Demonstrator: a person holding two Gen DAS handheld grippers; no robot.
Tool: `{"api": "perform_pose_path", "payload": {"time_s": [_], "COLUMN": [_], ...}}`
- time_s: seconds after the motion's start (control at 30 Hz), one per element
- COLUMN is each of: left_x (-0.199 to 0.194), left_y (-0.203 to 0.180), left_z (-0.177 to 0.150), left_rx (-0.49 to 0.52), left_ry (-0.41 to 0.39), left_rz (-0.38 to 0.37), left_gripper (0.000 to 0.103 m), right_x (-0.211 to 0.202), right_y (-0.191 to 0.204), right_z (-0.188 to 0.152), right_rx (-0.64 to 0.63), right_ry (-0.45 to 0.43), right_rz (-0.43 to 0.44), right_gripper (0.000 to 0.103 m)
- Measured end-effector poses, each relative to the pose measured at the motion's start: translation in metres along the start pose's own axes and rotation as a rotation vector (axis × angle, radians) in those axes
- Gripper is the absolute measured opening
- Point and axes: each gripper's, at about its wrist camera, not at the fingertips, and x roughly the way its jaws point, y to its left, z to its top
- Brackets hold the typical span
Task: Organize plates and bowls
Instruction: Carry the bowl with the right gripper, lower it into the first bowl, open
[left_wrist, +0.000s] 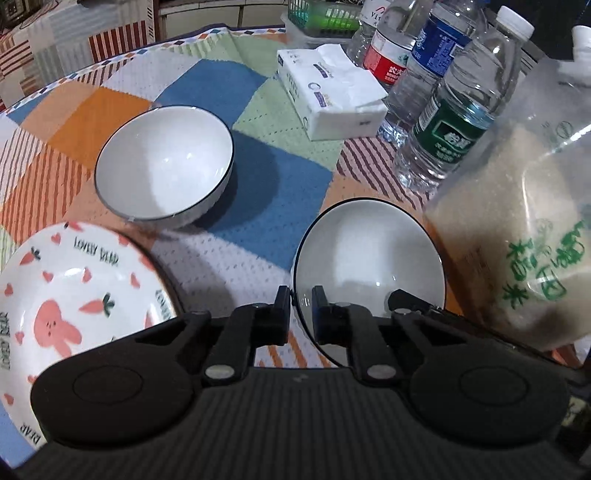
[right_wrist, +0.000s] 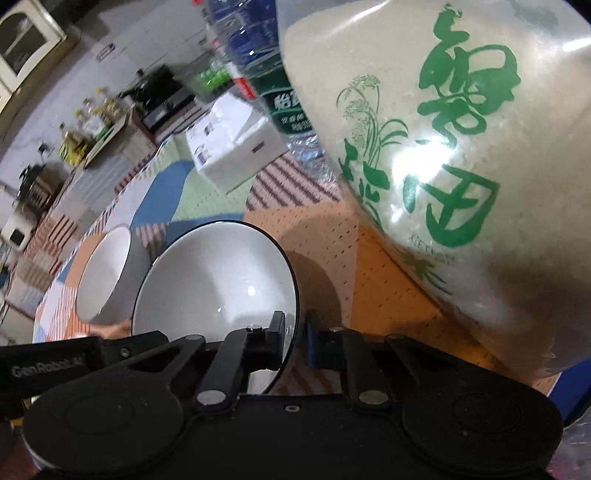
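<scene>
Between both grippers, the black-rimmed white ceramic bowl (left_wrist: 369, 273) stands tilted; left gripper (left_wrist: 300, 306) pinches its nine-o'clock rim, right gripper (right_wrist: 295, 330) its three-o'clock rim.

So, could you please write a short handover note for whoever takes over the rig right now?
Left claw: shut on the near bowl's left rim.
Right claw: shut on the same bowl's opposite rim.
Far bowl: upright on the tablecloth, apart from the near bowl.
Bunny plate: near left, nothing on it.
Rice bag: close on the right; mind it.
Done: near bowl gripped; nothing stacked yet.
Left: probably nest the near bowl into the far bowl, then tidy the plate.
</scene>
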Motion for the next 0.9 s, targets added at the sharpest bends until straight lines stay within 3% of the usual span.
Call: {"api": "perform_pose_path", "payload": {"time_s": [0.37,0.7,0.9], "left_x": [-0.059,-0.119,-0.163], "left_y": [0.012,0.014,0.018], "left_z": [-0.043,-0.091,-0.124], "left_rx": [-0.004,-0.006,0.001], "left_ry": [0.022,0.031,0.015], "left_rz": [-0.062,-0.014,0.020], "left_gripper": [0.011,0.011,0.011], "right_x": [-0.046,-0.107,-0.143], "right_y": [0.005,0.029,0.039], "right_z": [-0.012,-0.042,-0.066], "right_rx": [-0.090,-0.228,-0.249], "right_ry": [0.080,0.064,0.064], "right_rz": [0.110,0.179,0.237], "right_gripper": [0.015,0.016,0.016]}}
